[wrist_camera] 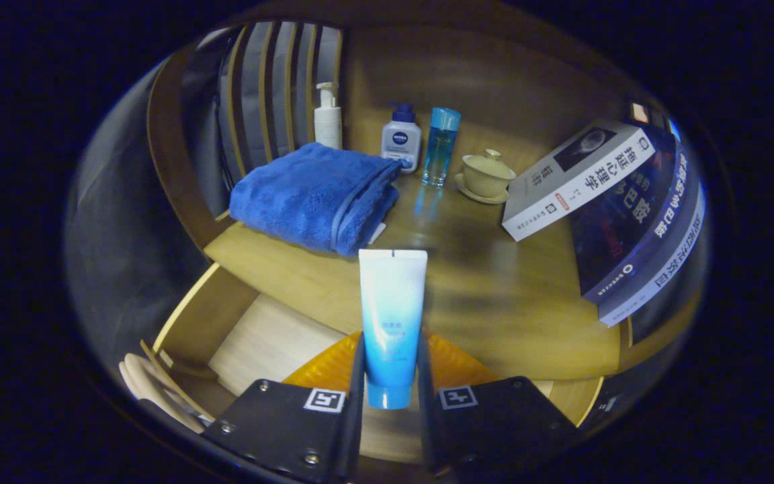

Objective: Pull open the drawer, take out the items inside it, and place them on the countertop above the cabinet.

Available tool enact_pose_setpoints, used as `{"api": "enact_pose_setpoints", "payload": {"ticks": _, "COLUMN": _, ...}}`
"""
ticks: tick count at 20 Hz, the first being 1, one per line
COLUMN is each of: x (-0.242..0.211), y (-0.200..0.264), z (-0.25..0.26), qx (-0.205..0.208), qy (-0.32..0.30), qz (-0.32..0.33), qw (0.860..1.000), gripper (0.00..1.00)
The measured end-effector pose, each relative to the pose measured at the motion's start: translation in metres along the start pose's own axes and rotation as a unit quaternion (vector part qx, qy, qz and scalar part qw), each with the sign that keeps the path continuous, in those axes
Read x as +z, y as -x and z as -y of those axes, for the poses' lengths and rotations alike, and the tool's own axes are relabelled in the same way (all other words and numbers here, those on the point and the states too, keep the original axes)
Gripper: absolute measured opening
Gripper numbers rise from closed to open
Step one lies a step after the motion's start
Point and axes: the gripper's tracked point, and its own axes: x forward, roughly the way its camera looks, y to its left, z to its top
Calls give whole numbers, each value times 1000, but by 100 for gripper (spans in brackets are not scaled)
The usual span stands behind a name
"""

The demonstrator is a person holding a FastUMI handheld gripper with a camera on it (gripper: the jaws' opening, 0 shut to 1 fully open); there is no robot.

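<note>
Drawer [226, 316] of pale wood stands pulled open under the wooden worktop [494, 282], an orange ribbed item [323, 366] inside. Above it, the hand-held gripper [390, 376] clamps a white-and-blue plastic tube [392, 316] upright between both fingers, near a folded blue towel [316, 195].
</note>
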Motion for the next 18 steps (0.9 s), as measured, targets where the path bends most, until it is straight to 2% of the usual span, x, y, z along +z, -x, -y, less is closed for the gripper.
{"api": "enact_pose_setpoints", "payload": {"ticks": 4, "x": 14, "y": -6, "z": 0, "qx": -14, "qy": 15, "qz": -1, "qw": 1000, "gripper": 36}}
{"api": "enact_pose_setpoints", "payload": {"ticks": 12, "x": 33, "y": -20, "z": 3, "qx": -34, "qy": 6, "qz": 5, "qw": 999, "gripper": 36}}
{"api": "enact_pose_setpoints", "payload": {"ticks": 18, "x": 43, "y": -34, "z": 17, "qx": -73, "qy": 5, "qz": 25, "qw": 997, "gripper": 37}}
